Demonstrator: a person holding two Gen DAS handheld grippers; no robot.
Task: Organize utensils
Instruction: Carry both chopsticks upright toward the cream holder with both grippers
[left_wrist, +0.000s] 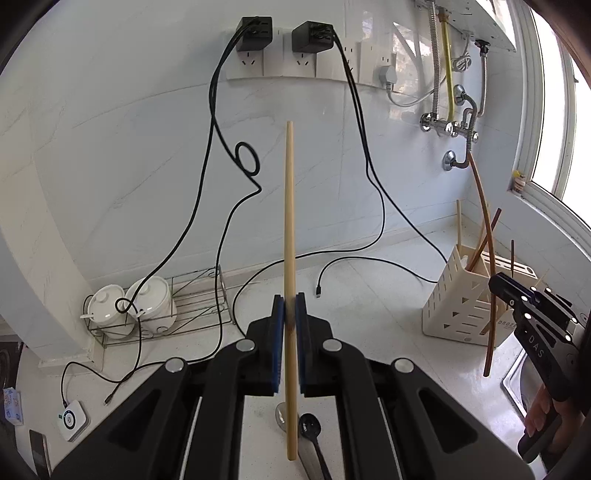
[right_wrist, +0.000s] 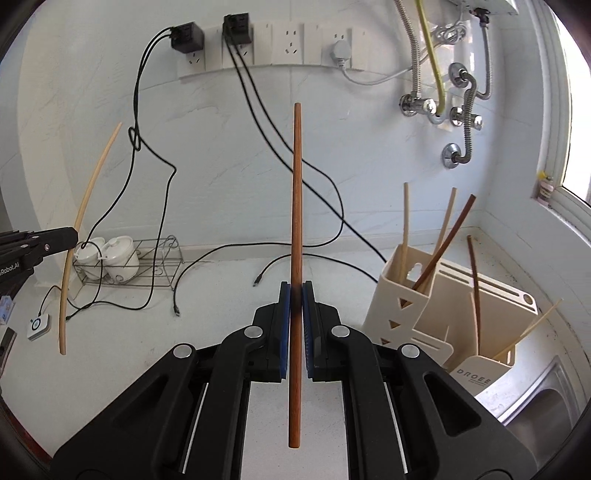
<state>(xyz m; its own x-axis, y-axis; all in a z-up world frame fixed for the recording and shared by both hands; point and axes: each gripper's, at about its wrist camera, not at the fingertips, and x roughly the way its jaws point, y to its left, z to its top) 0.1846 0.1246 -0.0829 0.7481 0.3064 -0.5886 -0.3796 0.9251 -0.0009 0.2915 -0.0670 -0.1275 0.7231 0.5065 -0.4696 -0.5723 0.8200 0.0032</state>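
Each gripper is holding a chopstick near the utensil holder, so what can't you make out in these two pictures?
- Spoons, left wrist view: mostly covered by the left gripper and its light chopstick.
- Utensil holder, right wrist view: its inside is hidden by its own walls.
- Sink, right wrist view: cut off at the edge.

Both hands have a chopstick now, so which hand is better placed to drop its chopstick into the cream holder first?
Probably the right. The right gripper, shut on the brown chopstick, is beside the cream holder. The left gripper, holding the light chopstick, is farther off.
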